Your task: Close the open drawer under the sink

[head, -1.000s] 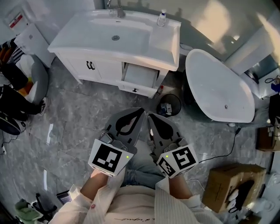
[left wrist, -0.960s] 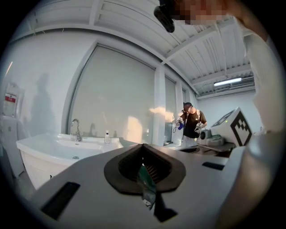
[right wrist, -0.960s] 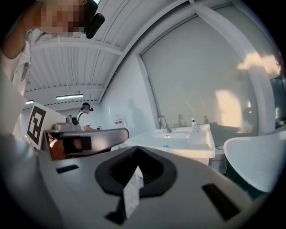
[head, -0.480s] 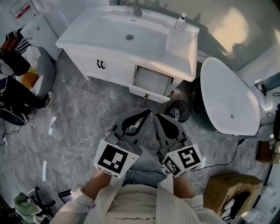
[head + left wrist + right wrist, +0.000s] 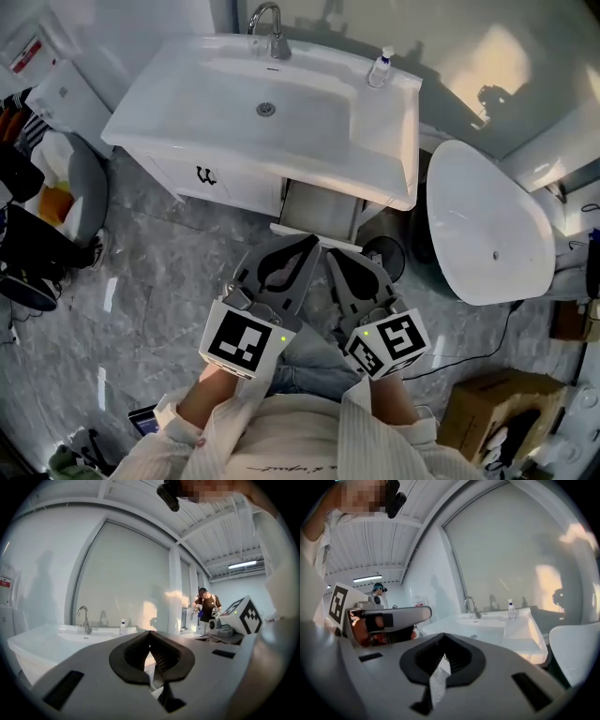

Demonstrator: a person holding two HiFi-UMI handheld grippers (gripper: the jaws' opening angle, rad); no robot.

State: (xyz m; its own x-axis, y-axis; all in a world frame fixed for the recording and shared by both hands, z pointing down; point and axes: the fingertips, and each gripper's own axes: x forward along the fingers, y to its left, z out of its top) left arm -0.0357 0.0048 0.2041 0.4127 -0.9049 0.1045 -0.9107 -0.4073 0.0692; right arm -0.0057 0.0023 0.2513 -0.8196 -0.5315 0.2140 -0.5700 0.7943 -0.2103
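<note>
The white vanity with its sink (image 5: 281, 103) stands at the top of the head view. Under its right part a white drawer (image 5: 323, 208) is pulled out, its front just beyond my fingertips. My left gripper (image 5: 307, 242) and right gripper (image 5: 330, 255) are held side by side above the floor, both shut and empty, tips pointing at the drawer front. In the left gripper view the jaws meet at the tip of the left gripper (image 5: 150, 632). The right gripper (image 5: 443, 634) shows the same in its own view, with the sink (image 5: 487, 623) ahead.
A faucet (image 5: 272, 28) and a small bottle (image 5: 379, 67) stand on the vanity. A white toilet lid (image 5: 487, 220) is to the right, with a dark bin (image 5: 384, 258) between it and the drawer. Clothes (image 5: 37, 216) lie left; a cardboard box (image 5: 497, 412) sits at lower right.
The vanity has come closer and lower in the head view; the drawer now lies right ahead of my fingertips. Both grippers stayed shut and side by side.
</note>
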